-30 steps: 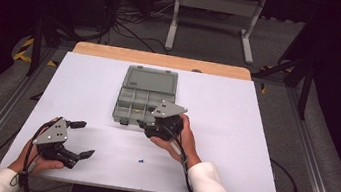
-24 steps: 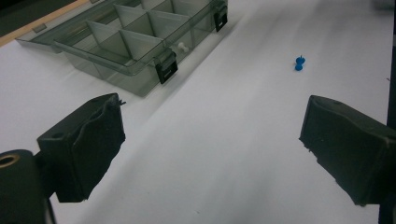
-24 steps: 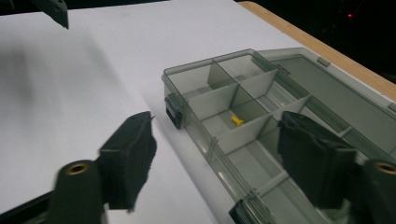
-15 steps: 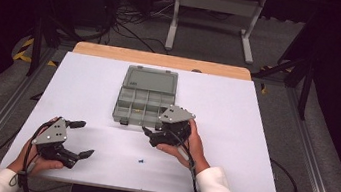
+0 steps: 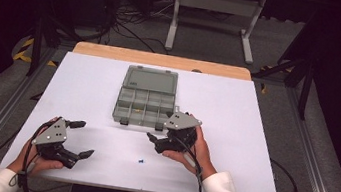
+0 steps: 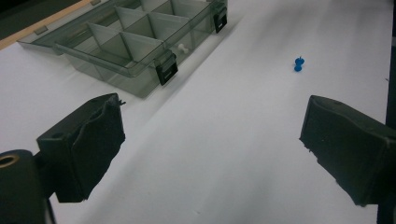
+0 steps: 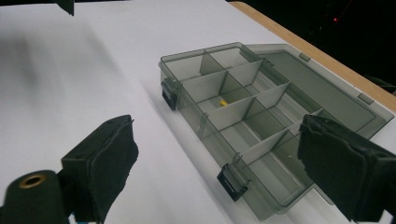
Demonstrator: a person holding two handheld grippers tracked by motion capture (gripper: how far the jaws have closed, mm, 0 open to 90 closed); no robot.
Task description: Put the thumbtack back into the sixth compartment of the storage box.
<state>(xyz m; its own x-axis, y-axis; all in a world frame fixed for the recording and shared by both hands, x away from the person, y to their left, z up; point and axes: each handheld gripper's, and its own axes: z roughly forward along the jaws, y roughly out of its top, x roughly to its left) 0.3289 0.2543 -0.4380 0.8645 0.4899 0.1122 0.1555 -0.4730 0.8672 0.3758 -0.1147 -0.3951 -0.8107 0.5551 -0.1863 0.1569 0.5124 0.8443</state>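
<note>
While its jaws have just been opening with nothing between them, the right gripper [image 5: 161, 142] is sitting at the organizer box's [image 5: 145, 97] five o'clock; the left gripper [image 5: 80, 139], jaws spread, is facing the blue pushpin [image 5: 140, 161] for pickup.

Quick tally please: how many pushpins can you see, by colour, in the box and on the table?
Blue pin, loose on the table: 1
White pin, in the box: 1
Yellow pin, in the box: 1
Total: 3
</note>
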